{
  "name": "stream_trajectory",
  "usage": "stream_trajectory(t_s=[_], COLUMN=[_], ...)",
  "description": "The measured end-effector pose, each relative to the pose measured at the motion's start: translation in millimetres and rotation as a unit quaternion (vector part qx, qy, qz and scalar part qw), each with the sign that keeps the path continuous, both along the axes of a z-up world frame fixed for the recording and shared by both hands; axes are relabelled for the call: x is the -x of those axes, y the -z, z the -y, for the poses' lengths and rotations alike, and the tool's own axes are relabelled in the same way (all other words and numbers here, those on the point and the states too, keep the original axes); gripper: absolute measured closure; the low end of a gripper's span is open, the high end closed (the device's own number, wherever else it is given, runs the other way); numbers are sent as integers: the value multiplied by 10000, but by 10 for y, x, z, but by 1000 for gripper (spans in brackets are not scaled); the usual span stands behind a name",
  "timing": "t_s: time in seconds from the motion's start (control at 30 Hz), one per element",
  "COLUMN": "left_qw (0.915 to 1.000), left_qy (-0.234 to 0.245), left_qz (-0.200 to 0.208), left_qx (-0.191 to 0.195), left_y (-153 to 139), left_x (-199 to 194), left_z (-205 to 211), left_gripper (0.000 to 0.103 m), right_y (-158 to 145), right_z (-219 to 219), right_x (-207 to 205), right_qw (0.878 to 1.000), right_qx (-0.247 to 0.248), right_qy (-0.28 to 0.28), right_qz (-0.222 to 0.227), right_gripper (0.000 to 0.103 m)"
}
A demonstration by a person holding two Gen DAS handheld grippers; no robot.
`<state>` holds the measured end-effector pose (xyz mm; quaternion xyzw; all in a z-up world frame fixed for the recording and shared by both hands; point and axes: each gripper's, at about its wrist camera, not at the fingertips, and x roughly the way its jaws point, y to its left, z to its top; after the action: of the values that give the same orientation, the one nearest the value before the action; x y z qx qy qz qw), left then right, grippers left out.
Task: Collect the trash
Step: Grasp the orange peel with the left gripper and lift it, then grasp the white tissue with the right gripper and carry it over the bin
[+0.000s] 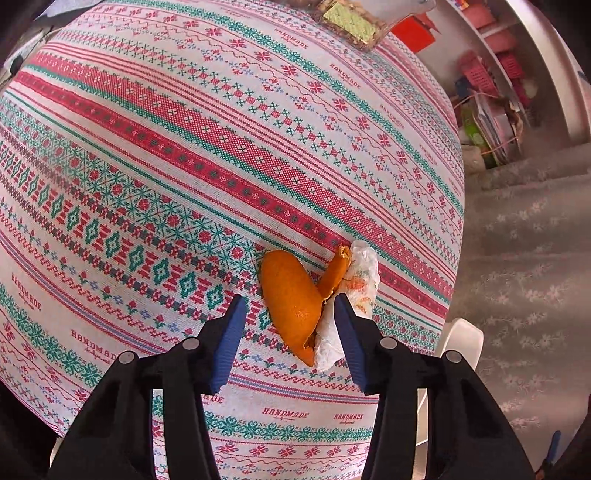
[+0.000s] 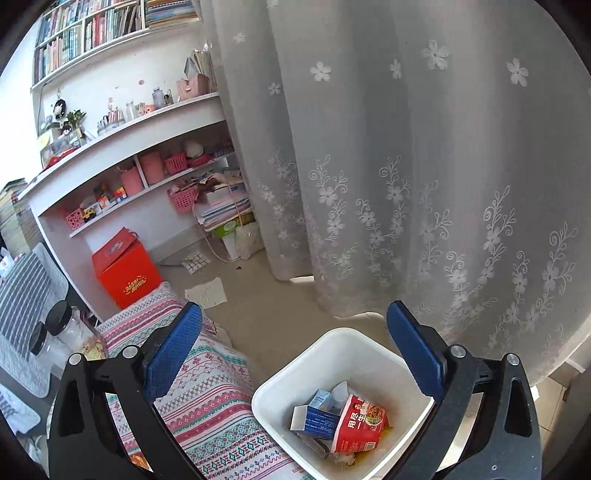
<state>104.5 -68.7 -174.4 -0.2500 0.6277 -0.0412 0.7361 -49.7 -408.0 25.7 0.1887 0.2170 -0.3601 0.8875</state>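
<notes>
An orange peel (image 1: 291, 299) and a crumpled white wrapper (image 1: 356, 295) lie together on the patterned tablecloth (image 1: 184, 147) near its right edge. My left gripper (image 1: 290, 314) is open, its blue fingers on either side of the peel's near end, the right finger against the wrapper. My right gripper (image 2: 295, 332) is open and empty, held above a white trash bin (image 2: 295, 369) on the floor beside the table. The bin holds a red noodle cup (image 2: 360, 421) and a blue carton (image 2: 317, 413).
A snack container (image 1: 351, 18) sits at the table's far edge. The bin's rim (image 1: 465, 336) shows just past the table's right edge. A flowered curtain (image 2: 406, 166), a shelf unit (image 2: 147, 155), a red box (image 2: 125, 269) and jars (image 2: 59, 325) surround the table.
</notes>
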Motion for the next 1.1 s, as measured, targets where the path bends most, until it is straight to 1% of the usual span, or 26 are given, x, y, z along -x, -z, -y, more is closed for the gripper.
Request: stream_trajectory(t_s=[0.17,0.27,0.3,0.33,0.4,0.43,0.5,0.53,0.6,0.67,0.7,0.8,0.9,0.97,1.03,1.07,1.1], left_qw=[9994,9999,9999,9999,9997,9993,9975,9961,9915,9831,9775,9583,9383,9231,9069,9011,8985], left_qy=[-255,-128,-43,42,209,290,462,531,660,756,782,684,365,99,-196,-324,-424], left_qz=[-162,-87,-28,17,104,193,462,615,975,1430,1667,2354,2930,3234,3468,3531,3538], left_qx=[137,-41,-96,-93,-87,-129,-266,-342,-546,-858,-1028,-1469,-1800,-2078,-2384,-2495,-2563], left_y=[105,103,94,86,60,31,-73,-144,-328,-577,-708,-1084,-1438,-1623,-1730,-1754,-1752], left_x=[-63,-97,-109,-138,-150,-164,-165,-164,-150,-120,-105,-33,52,86,136,159,165], left_z=[48,143,173,188,180,163,83,30,-110,-287,-382,-761,-1191,-1438,-1690,-1796,-1905], left_gripper=[56,56,61,71,81,84,85,86,86,86,86,86,86,86,86,86,86], right_y=[29,56,66,78,111,133,217,279,441,612,694,942,1204,1357,1488,1536,1588], right_z=[-81,-148,-168,-195,-251,-285,-363,-406,-522,-700,-809,-1161,-1458,-1585,-1671,-1688,-1708], right_x=[-78,-137,-159,-182,-250,-295,-426,-498,-660,-819,-904,-1139,-1310,-1382,-1448,-1474,-1507], right_qw=[9999,9996,9994,9993,9986,9978,9934,9896,9783,9659,9603,9459,9303,9203,9130,9100,9068], right_qx=[27,44,34,13,-90,-180,-497,-719,-1221,-1486,-1515,-1390,-1254,-1281,-1338,-1382,-1445], right_qy=[-130,-231,-272,-315,-445,-551,-918,-1120,-1484,-1830,-1987,-2346,-2603,-2709,-2754,-2766,-2780], right_qz=[-103,-181,-205,-224,-274,-316,-472,-544,-777,-1068,-1240,-1760,-2261,-2517,-2695,-2761,-2821], right_gripper=[7,7,7,7,7,7,7,7,7,7,7,7,7,8,8,9,10])
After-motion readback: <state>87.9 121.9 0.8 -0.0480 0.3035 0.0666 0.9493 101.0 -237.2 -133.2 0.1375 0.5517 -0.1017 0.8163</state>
